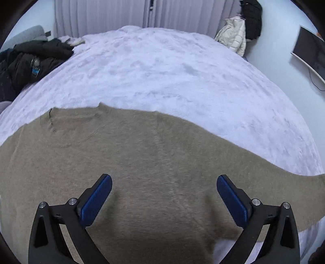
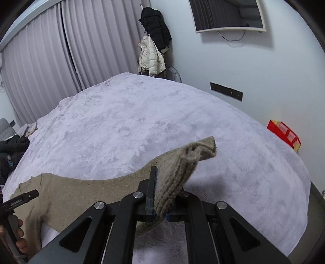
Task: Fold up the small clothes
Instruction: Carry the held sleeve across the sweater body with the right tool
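A tan knit sweater (image 1: 142, 162) lies spread on a bed with a pale lilac fleece blanket (image 1: 162, 67); its neckline is at the left and one sleeve runs off to the right. My left gripper (image 1: 164, 195) hovers over the sweater's body, jaws wide open and empty. In the right wrist view the sweater (image 2: 81, 195) lies at the lower left. My right gripper (image 2: 162, 195) is shut on the sleeve cuff (image 2: 189, 160), which is bunched and lifted above the blanket (image 2: 142, 121). The left gripper's body (image 2: 18, 201), held by a hand, shows at the far left.
Dark jackets (image 1: 30, 61) lie piled at the bed's left side. A white jacket (image 2: 150, 56) and a black one (image 2: 156, 28) hang in the far corner by the curtains. A wall screen (image 2: 227, 16) and a red box (image 2: 284, 134) are on the right.
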